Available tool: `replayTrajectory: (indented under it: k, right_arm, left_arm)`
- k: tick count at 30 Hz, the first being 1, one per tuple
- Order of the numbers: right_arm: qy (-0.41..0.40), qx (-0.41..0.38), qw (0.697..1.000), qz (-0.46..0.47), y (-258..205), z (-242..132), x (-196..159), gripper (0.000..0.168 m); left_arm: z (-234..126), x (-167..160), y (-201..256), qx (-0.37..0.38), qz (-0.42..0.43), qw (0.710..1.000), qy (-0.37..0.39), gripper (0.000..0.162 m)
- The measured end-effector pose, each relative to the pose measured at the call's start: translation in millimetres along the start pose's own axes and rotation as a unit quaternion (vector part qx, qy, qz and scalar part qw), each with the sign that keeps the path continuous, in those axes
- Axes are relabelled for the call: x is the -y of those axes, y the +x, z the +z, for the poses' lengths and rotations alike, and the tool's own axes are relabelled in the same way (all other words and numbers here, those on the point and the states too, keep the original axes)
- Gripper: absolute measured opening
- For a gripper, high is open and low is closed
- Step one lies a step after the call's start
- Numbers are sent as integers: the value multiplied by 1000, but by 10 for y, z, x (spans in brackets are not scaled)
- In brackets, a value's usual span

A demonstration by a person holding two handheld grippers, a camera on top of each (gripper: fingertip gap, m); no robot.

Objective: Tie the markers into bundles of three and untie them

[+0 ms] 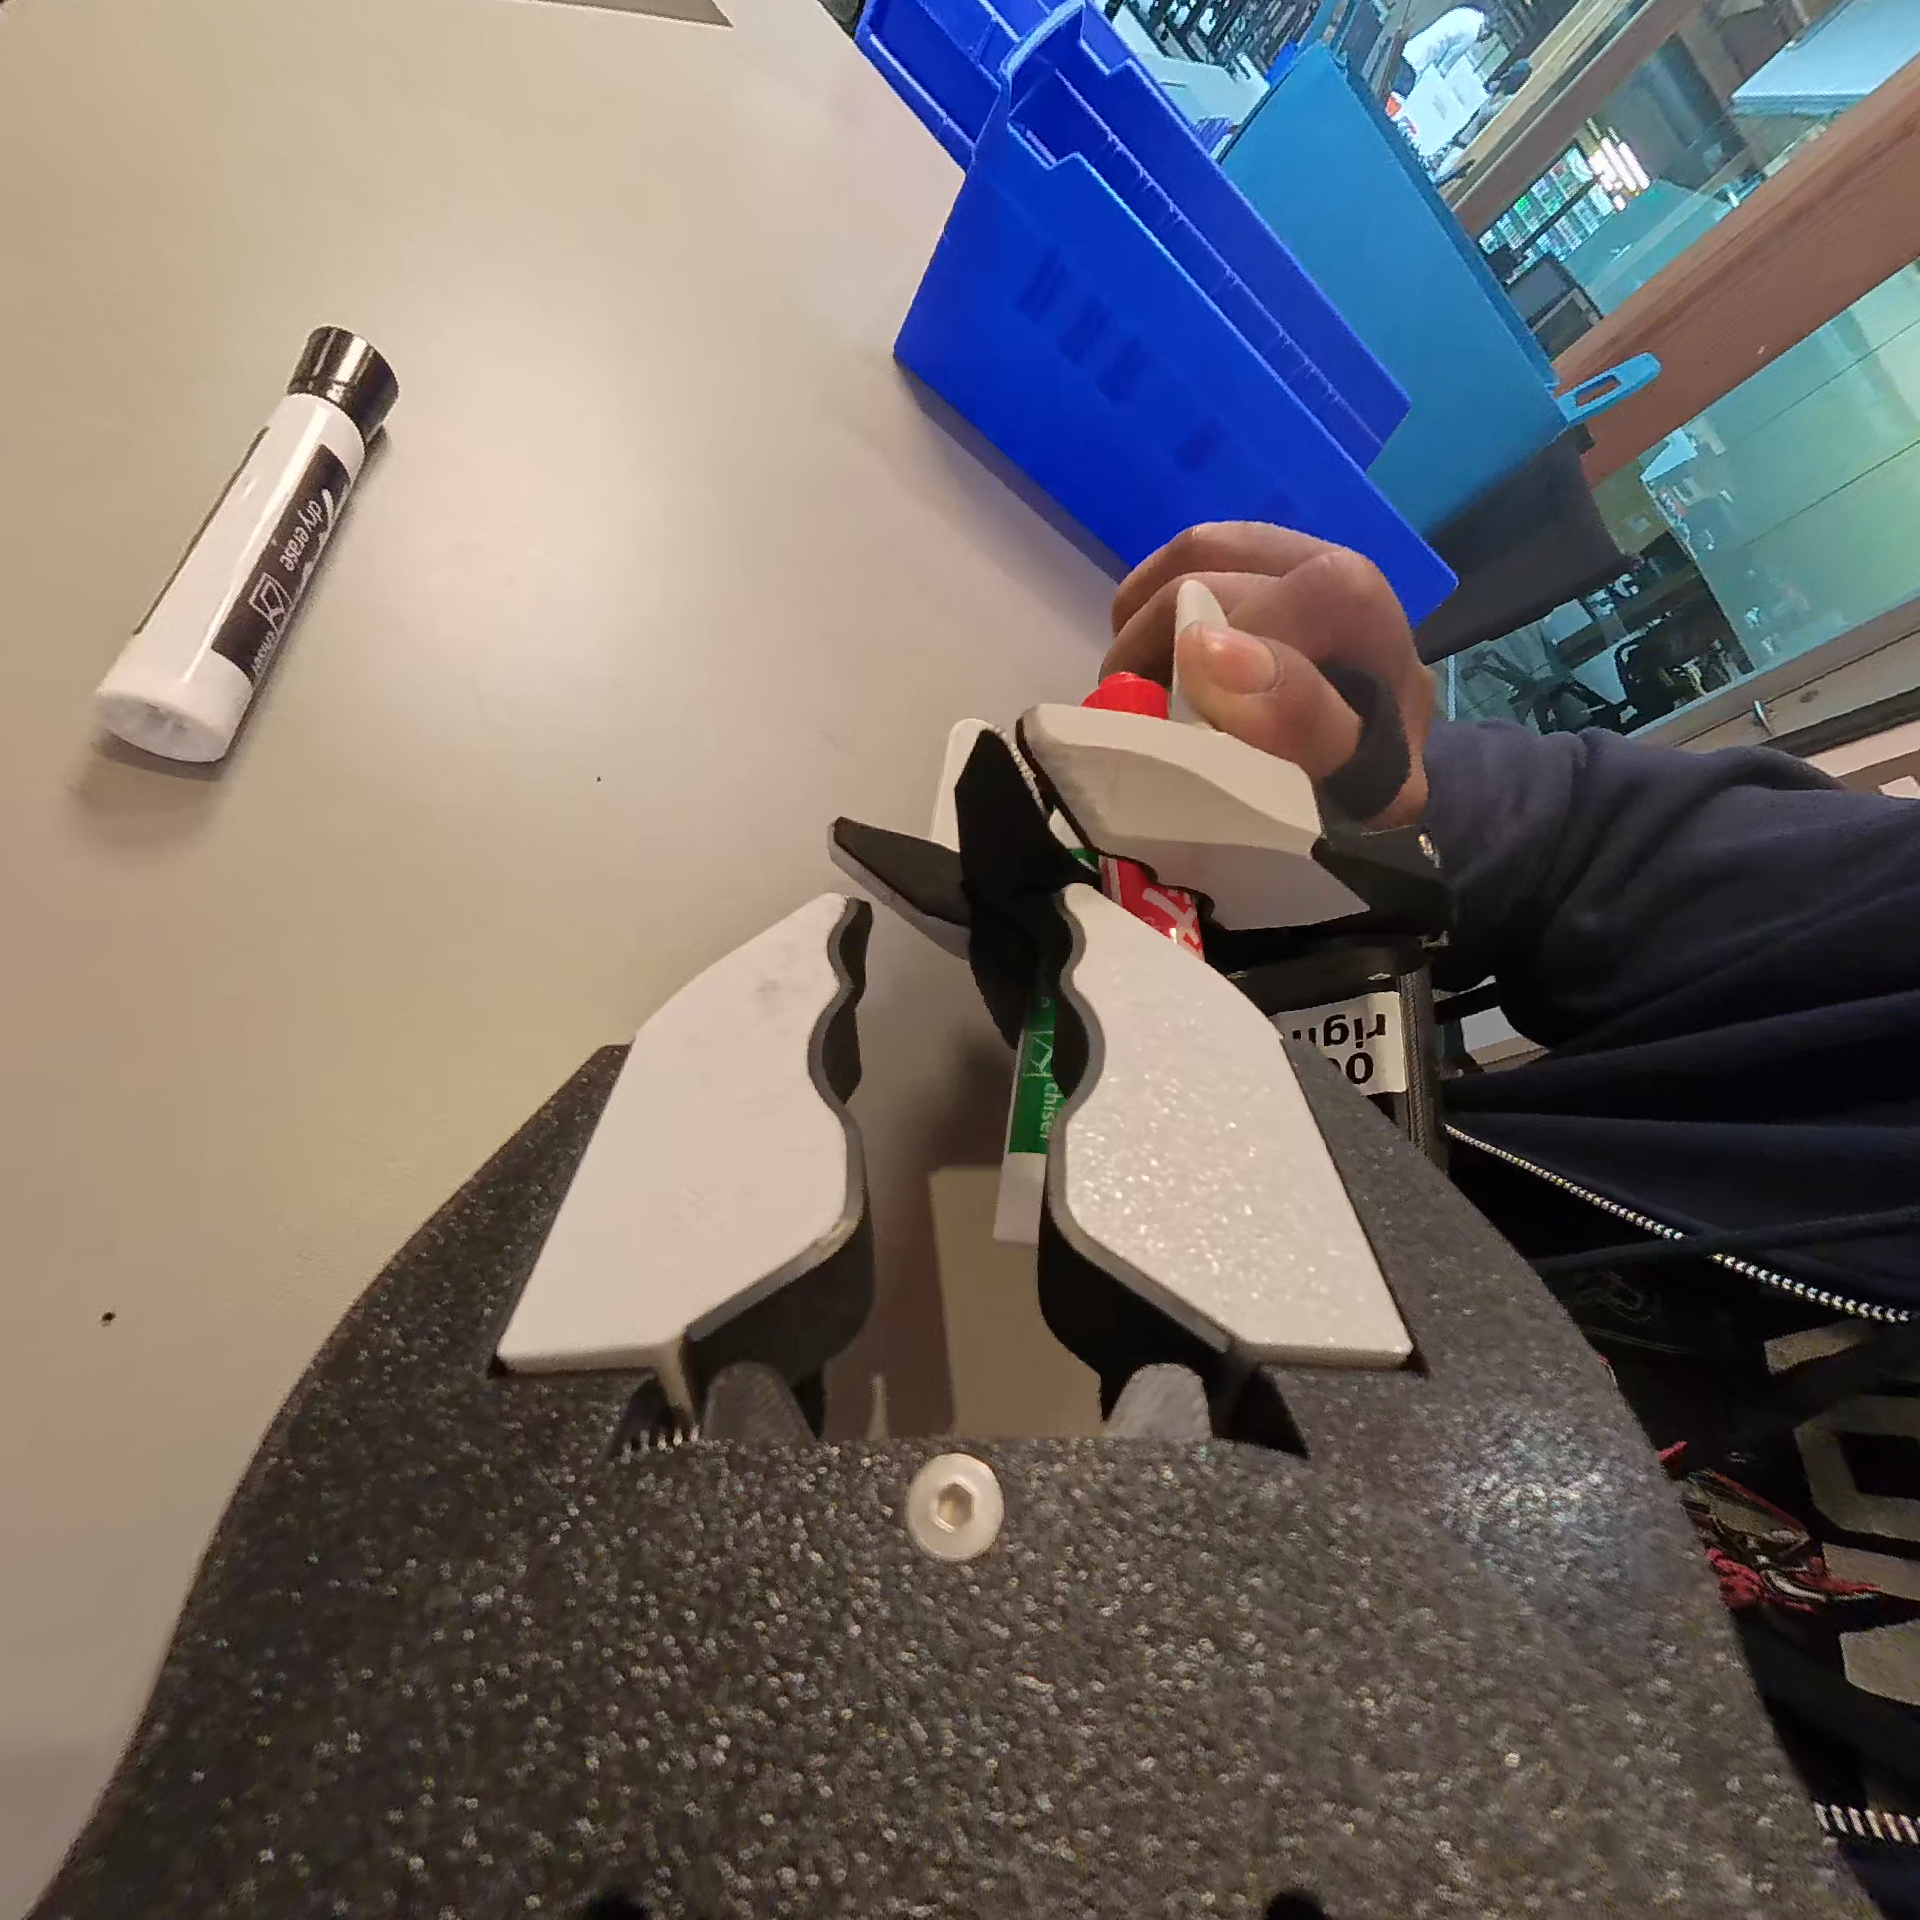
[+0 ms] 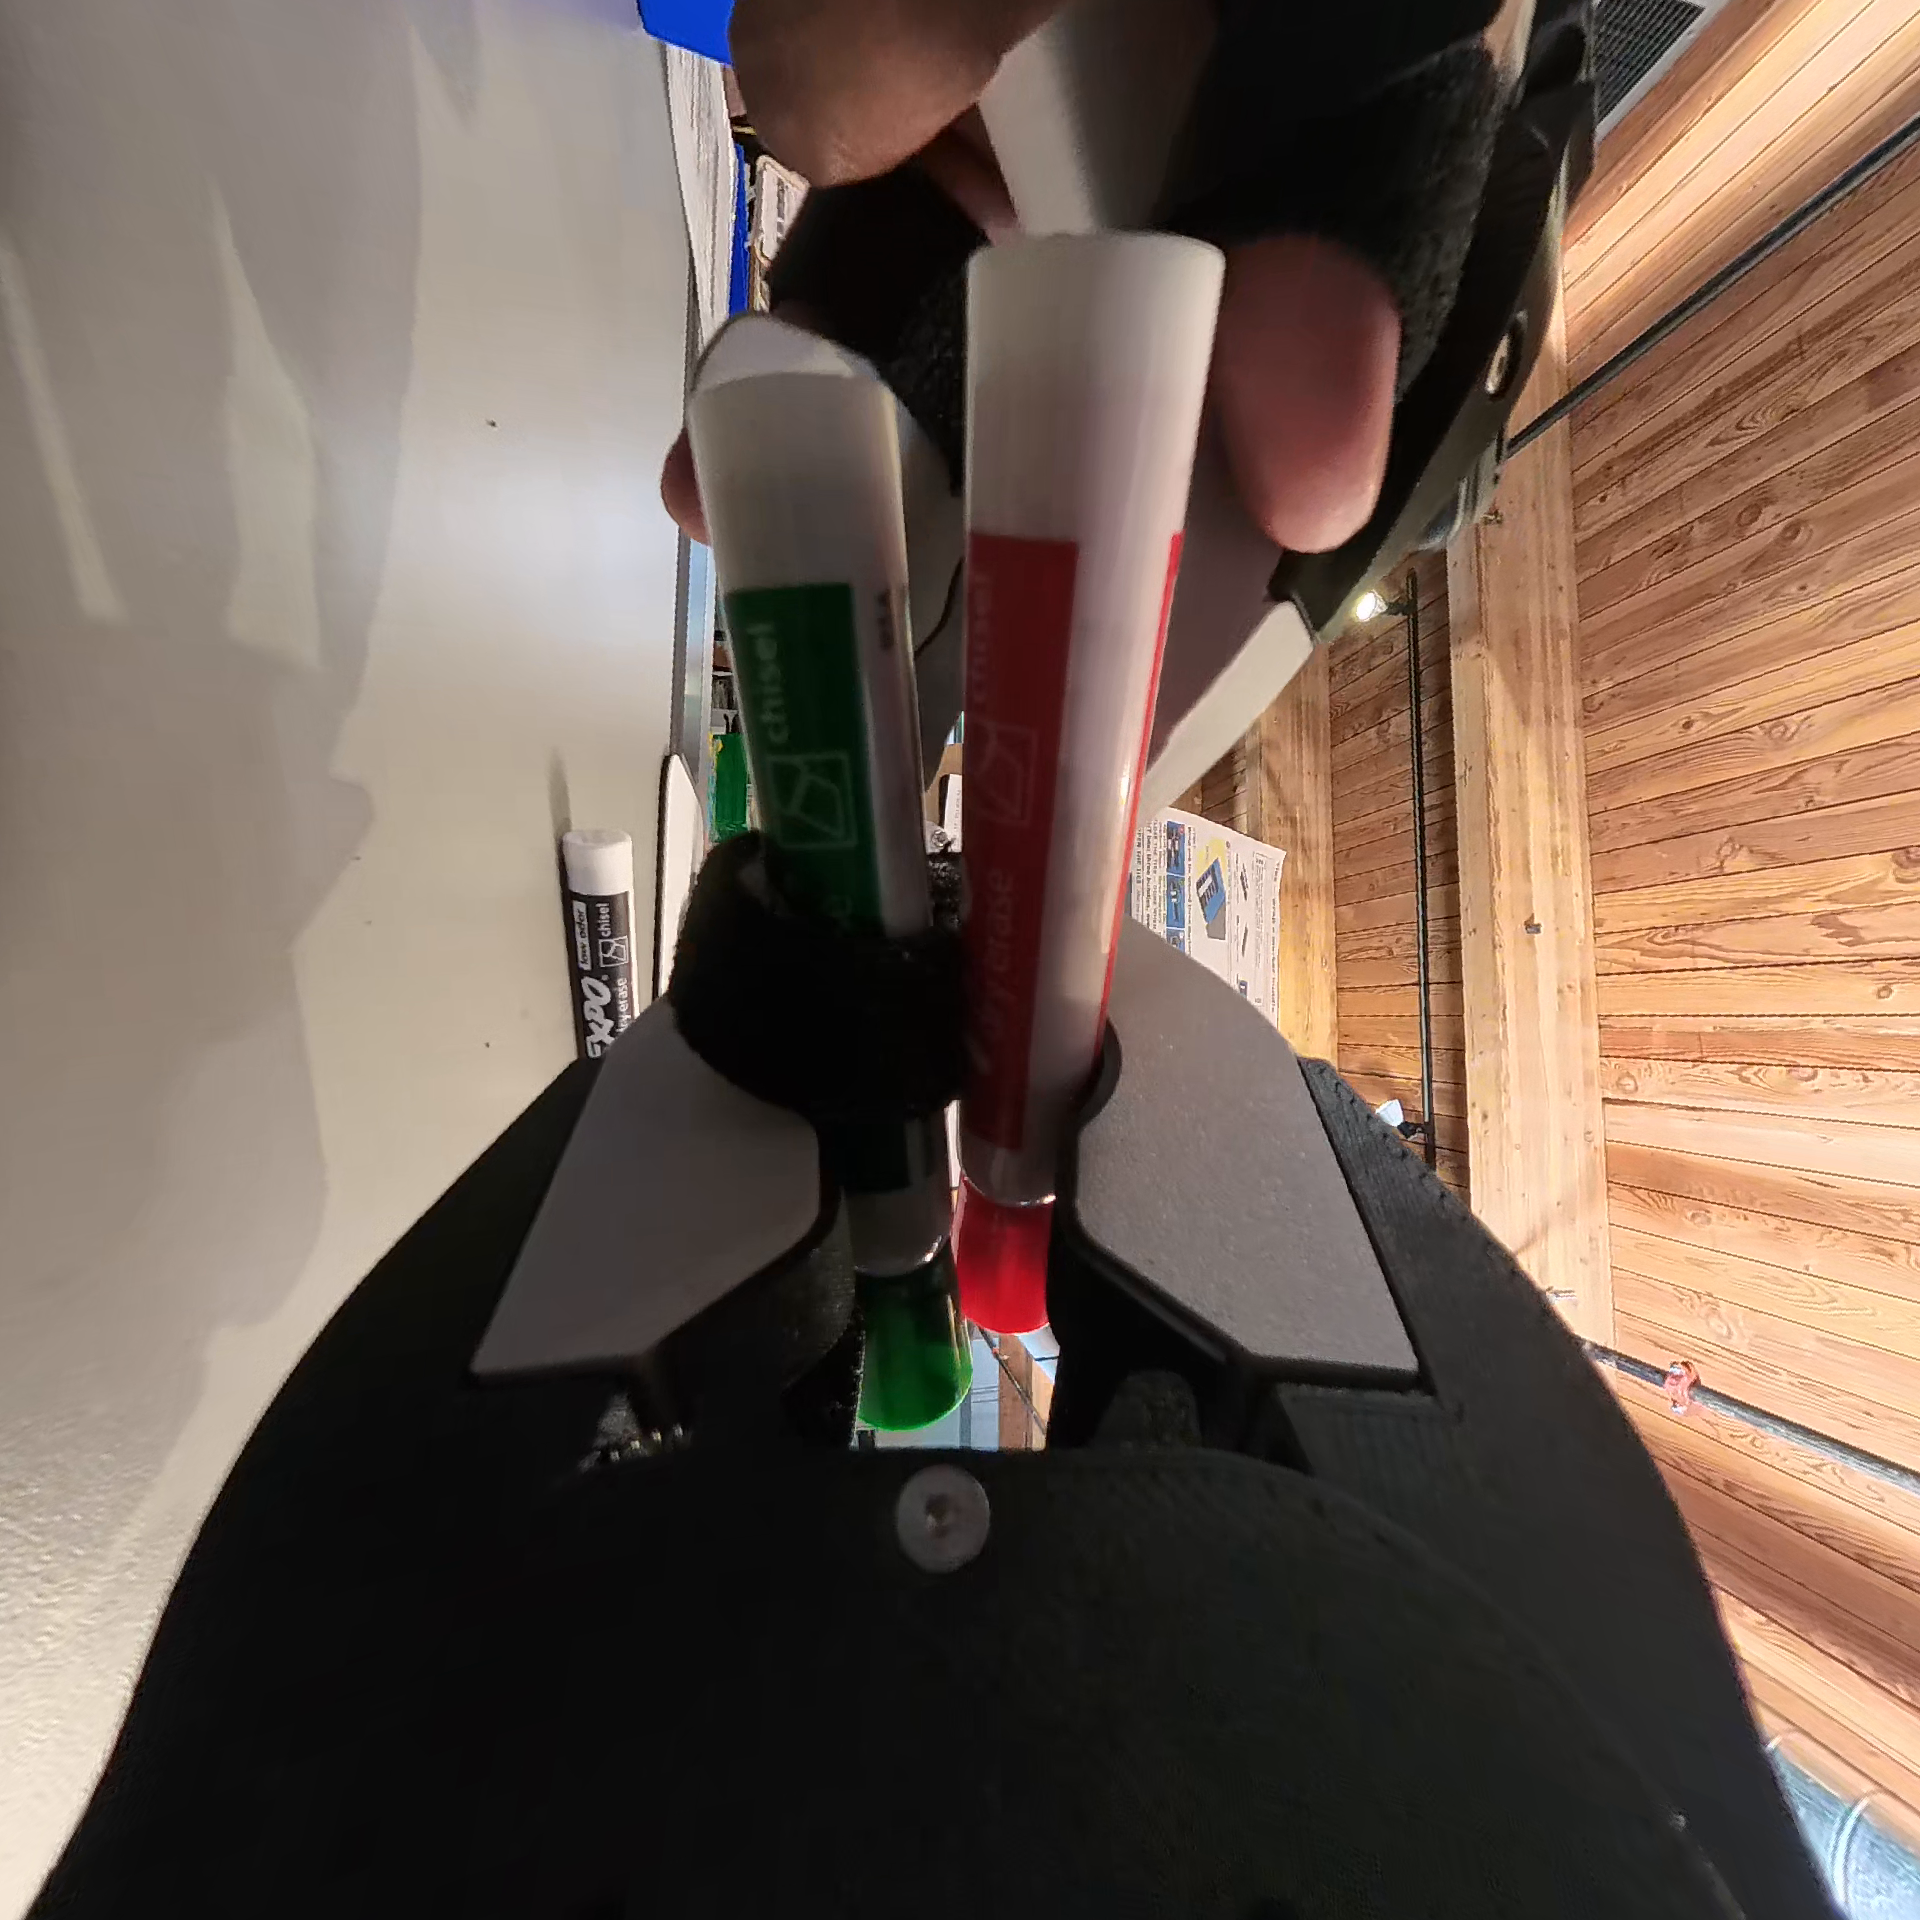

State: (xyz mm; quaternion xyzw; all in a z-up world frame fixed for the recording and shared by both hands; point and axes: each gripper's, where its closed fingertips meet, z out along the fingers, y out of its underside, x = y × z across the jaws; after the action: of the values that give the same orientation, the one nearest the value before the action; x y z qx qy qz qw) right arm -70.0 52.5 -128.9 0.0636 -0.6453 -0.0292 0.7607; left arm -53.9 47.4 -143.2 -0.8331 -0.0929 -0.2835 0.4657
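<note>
The right gripper [image 2: 951,1049] clamps the green marker [image 2: 821,727] and red marker [image 2: 1049,790] side by side, long axes along its fingers, caps toward the camera. A black strap [image 2: 810,1018] wraps the green marker. The left gripper [image 1: 961,997] stands parted, gripping nothing, beside them. The black marker [image 1: 249,551] lies flat on the table [image 1: 582,416], well apart, cap pointing away.

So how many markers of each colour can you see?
Green-capped white marker: 1, with a black fabric strap round it, between the fingers of the right gripper.
Red-capped white marker: 1, beside the green one, in the same gripper.
Black-capped white marker: 1, lying alone on the grey table.
Total: 3 markers.
</note>
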Motion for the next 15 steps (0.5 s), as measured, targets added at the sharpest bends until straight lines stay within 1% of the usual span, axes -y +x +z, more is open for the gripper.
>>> replayTrajectory:
  k: [4, 6, 8, 9, 15]
  right_arm:
    - [0, 4, 1000, -13, -41, 3, 18, 43]
    - [-1, 6, 1000, -16, -57, 8, 13, 43]
    - [-2, 6, 1000, -16, -57, 13, 9, 43]
    - [-2, 5, 1000, -16, -55, 14, 8, 43]
    - [-2, 4, 1000, -3, -40, 17, -10, 42]
  left_arm:
    - [18, -33, -13, 5, 5, 1000, -7, 30]
    - [18, -38, -12, 3, 7, 1000, -4, 21]
    - [16, -37, -20, 4, 13, 1000, 1, 5]
    - [17, -34, -20, 4, 17, 1000, 5, 3]
    - [14, -1, -2, -8, 29, 999, 23, 2]
